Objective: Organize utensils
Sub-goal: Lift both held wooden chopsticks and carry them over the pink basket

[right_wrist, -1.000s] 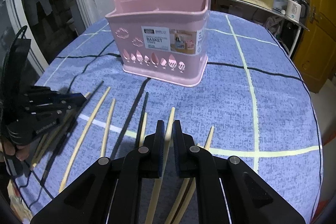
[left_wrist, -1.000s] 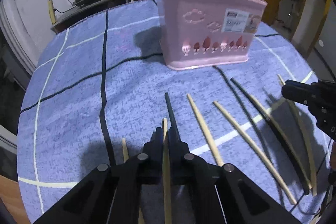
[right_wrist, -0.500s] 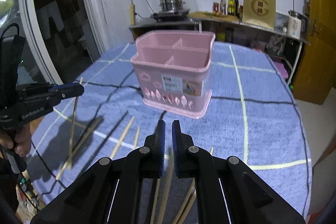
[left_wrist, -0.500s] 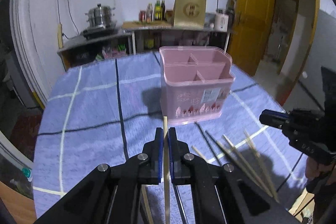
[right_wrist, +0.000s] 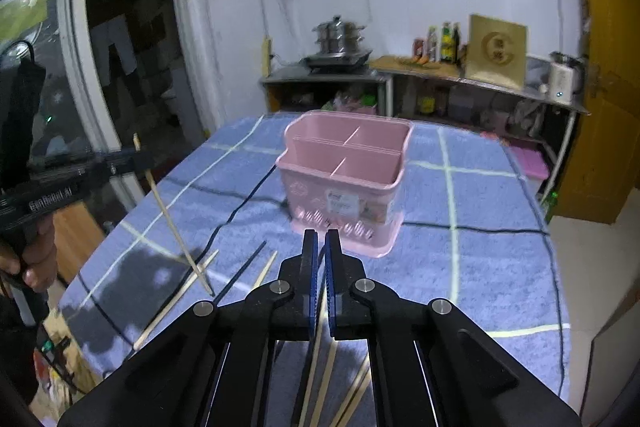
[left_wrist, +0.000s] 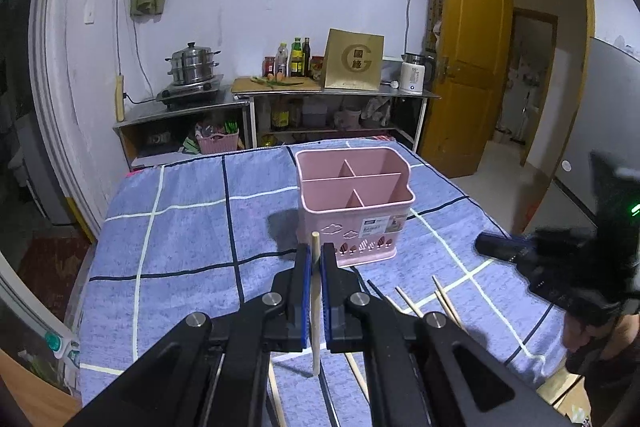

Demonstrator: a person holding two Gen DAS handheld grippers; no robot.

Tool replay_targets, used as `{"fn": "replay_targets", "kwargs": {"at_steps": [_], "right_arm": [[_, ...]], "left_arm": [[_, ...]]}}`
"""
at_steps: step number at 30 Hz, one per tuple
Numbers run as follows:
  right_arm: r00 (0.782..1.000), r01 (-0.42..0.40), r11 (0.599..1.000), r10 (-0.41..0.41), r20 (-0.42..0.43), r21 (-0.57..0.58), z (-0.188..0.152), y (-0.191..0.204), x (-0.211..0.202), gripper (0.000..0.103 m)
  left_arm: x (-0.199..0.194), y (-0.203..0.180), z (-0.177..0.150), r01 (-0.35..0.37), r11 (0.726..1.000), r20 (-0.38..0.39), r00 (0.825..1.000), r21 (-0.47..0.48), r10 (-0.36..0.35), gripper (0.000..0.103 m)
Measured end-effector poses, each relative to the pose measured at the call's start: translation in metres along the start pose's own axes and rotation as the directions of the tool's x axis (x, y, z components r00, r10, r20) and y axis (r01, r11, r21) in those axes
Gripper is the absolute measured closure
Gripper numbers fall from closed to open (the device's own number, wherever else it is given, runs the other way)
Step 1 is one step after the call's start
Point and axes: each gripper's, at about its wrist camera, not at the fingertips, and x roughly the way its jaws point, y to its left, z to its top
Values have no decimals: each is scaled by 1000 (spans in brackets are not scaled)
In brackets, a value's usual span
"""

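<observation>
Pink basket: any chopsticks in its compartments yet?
No. In the left wrist view all compartments of the pink basket are empty, and the left gripper holds a chopstick short of it.

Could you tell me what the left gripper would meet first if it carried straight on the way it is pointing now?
Most likely the pink utensil basket. The left gripper, shut on a pale chopstick, points at the basket's near wall, with only bare blue tablecloth between. Depth is unclear, so it might meet the cloth just short of it.

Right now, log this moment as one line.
left gripper: shut on chopstick | right gripper: shut on chopstick | pink caddy: empty
</observation>
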Motion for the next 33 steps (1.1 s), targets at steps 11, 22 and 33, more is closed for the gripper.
{"fn": "replay_targets", "kwargs": {"at_steps": [11,22,33], "right_arm": [[966,51,998,-39,-254,41,-46,-27,94,88],[950,47,998,-34,-310,35,-53,-27,122,88],[956,61,998,-59,-286,-2,-42,-23,110,97]], "left_arm": [[-9,-9,5,19,1000,23,1000,16,-20,99],[7,-6,1,38,999,-6,999,5,-38,99],[12,-6,0,41,999,-14,999,5,-41,99]]}}
